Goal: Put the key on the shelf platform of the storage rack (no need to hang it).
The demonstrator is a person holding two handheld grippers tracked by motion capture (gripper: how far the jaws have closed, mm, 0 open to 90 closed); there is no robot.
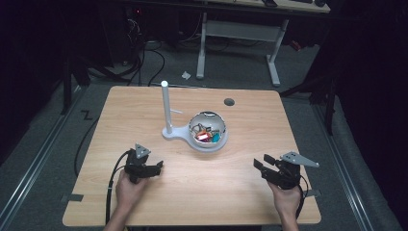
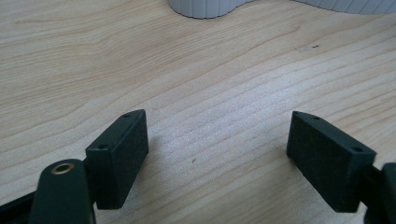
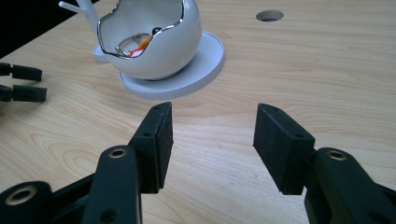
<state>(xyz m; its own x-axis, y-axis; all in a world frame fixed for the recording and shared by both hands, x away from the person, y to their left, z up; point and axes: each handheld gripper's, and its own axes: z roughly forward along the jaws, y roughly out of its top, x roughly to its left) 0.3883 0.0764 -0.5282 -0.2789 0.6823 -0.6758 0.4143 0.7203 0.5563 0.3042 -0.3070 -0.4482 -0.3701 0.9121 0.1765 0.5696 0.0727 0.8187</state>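
A white egg-shaped bowl (image 1: pixel 208 132) with a jagged silver rim sits on a white base at the table's middle; small coloured items (image 1: pixel 206 136) lie inside. A white post (image 1: pixel 166 107) with a side peg rises from the same base, left of the bowl. My left gripper (image 1: pixel 157 167) rests low at the front left, open, jaws wide over bare wood (image 2: pixel 217 140). My right gripper (image 1: pixel 263 162) is at the front right, open and empty (image 3: pixel 212 128), pointing toward the bowl (image 3: pixel 154 44).
The wooden table (image 1: pixel 240 187) has a round cable hole (image 1: pixel 229 102) at the back right. Cables trail off the left edge from the left gripper. Another desk's legs (image 1: pixel 273 57) stand on the floor behind.
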